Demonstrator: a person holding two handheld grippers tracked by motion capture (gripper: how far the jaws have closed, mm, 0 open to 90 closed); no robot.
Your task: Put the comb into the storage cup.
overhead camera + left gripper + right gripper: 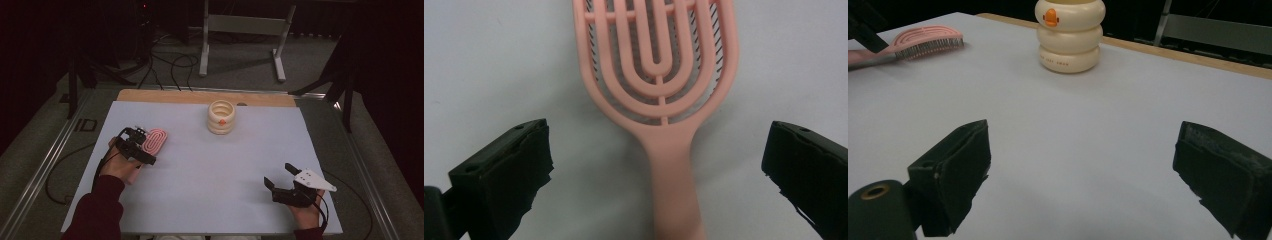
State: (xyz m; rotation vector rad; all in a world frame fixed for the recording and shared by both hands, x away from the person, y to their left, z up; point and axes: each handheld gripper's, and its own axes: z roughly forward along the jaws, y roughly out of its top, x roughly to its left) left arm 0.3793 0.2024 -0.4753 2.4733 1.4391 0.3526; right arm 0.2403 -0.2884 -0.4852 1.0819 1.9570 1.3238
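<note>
Now the pink hairbrush lies flat on the left of the white table, its handle running between the wide-open jaws of the left gripper. Best to centre on the narrow handle and close squarely before lifting. Near the front right, the right gripper rests open and empty, well apart from the cream duck-faced cup at the back.

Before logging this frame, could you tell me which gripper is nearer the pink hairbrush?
Left. The left gripper straddles the pink hairbrush handle; the right gripper sits far across the table.
</note>
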